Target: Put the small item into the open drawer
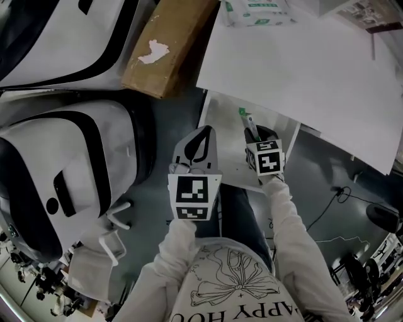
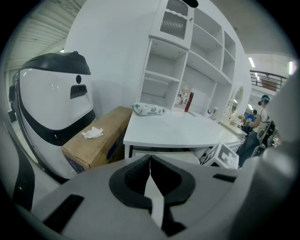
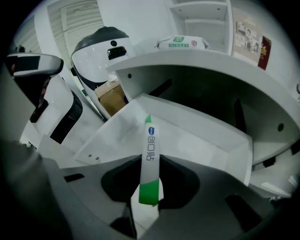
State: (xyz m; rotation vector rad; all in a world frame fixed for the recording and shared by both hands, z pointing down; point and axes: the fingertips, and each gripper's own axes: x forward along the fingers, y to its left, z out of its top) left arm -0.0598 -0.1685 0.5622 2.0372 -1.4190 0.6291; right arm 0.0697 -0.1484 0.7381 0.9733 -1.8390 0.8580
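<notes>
A small white tube with a green end point(image 3: 151, 154) is pinched upright between the jaws of my right gripper point(image 3: 149, 194). Its tip points out over the open white drawer point(image 3: 201, 136). In the head view the same tube point(image 1: 248, 123) and right gripper point(image 1: 257, 135) hover above the drawer point(image 1: 220, 119), which is pulled out from under the white desk point(image 1: 302, 69). My left gripper point(image 1: 200, 143) hangs just left of the drawer's front corner. In its own view the left gripper point(image 2: 150, 163) has its jaws together with nothing between them.
A large white-and-black machine shell point(image 1: 63, 170) fills the left side. A cardboard box point(image 1: 167, 44) with a crumpled tissue lies beside the desk. A tissue packet point(image 1: 255, 12) sits on the desk's far end, and white shelves point(image 2: 187, 61) rise behind it. Cables lie on the floor point(image 1: 334, 201) at the right.
</notes>
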